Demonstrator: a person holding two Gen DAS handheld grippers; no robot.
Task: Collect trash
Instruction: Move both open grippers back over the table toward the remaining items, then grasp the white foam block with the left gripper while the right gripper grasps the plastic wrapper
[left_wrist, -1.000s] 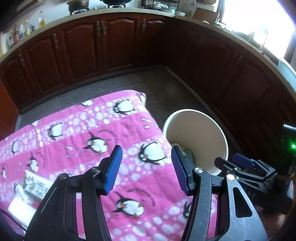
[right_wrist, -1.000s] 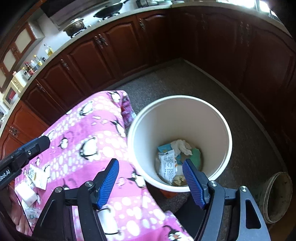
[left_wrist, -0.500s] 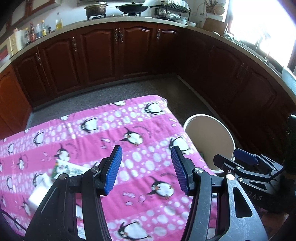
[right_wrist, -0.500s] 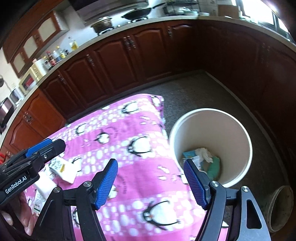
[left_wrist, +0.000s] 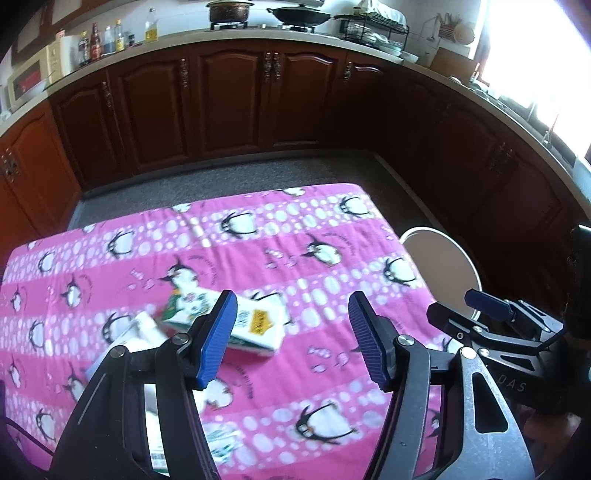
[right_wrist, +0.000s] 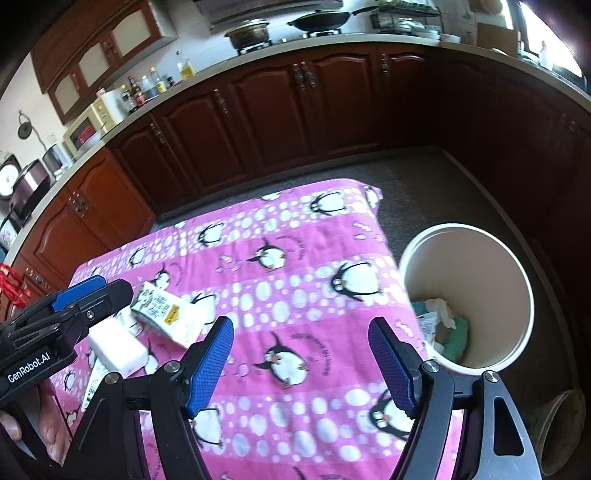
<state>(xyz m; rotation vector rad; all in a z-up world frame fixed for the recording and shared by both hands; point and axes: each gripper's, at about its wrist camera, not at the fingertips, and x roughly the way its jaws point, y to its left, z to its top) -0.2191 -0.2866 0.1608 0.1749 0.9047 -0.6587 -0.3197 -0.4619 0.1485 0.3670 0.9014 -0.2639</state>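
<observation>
I've swung both claws off the bin (right_wrist: 466, 299), now at the right edge of frame, back over the pink worktop (left_wrist: 295, 236). My left claw (left_wrist: 289, 338) is opening and my right claw (right_wrist: 301, 363) stands wide, both empty. The remaining trash, a printed packet (left_wrist: 229, 323) and white wrapper (right_wrist: 116, 345), lies lower left, so the next pickup looks close.

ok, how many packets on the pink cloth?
3 visible: a green-and-yellow printed packet at the left side, a plain white packet touching it on the near side, and a printed wrapper at the near edge, partly hidden. More may be hidden.
</observation>
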